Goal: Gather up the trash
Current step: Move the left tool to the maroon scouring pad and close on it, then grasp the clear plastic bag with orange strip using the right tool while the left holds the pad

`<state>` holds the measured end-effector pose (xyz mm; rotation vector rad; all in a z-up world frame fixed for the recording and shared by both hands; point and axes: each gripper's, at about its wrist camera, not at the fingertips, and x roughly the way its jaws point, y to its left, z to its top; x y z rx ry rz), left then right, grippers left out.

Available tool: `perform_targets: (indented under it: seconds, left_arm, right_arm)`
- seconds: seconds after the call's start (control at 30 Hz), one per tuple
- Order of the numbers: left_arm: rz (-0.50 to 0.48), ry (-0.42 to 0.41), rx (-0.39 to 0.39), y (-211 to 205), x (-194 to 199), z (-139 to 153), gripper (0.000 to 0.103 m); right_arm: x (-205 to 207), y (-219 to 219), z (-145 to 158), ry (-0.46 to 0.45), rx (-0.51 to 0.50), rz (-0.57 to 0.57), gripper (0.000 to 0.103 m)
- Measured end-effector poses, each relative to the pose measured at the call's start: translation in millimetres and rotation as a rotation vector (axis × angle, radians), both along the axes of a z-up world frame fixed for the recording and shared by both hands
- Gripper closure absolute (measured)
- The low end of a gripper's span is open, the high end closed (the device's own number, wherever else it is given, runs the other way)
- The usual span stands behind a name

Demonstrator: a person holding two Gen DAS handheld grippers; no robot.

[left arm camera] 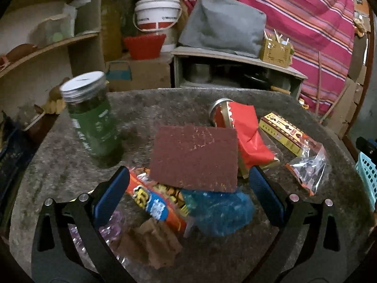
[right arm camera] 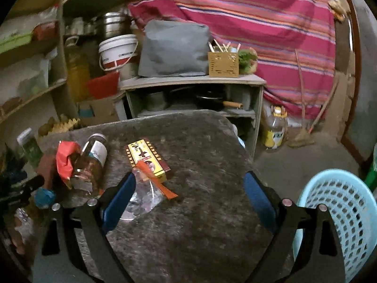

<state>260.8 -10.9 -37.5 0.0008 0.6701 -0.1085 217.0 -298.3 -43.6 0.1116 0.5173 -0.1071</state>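
Trash [left arm camera: 188, 188] litters the table [right arm camera: 200, 141], nothing visibly collected. Left gripper [left arm camera: 188, 186] hangs spread over a scouring pad [left arm camera: 195, 158] and wrappers; right gripper [right arm camera: 188, 200] spread, empty, beside the basket [right arm camera: 341, 212].

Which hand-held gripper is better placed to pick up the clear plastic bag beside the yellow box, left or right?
Probably the right hand-held gripper. It is open, and the clear plastic bag lies against its left finger, with the blue basket close by. The left hand-held gripper is open over a different pile.
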Motion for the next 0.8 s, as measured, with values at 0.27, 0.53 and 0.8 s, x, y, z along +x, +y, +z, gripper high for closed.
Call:
perform_targets:
  seconds: [0.27,0.53,0.8]
  left_arm:
    - [-0.018,0.037,-0.013,-3,24,-9,0.006]
    - [-0.064,0.047,-0.018,-9,22,-10,0.02]
    - [-0.037,-0.023,0.023,-6,-5,6,0.02]
  right_arm:
    - [21,4,-8,0.039,-0.005,0.009,0.012]
    - [32,9,-18,0.074,-0.012,0.018,0.012]
    - [28,23,-19,0.078,-0.037,0.048,0.012]
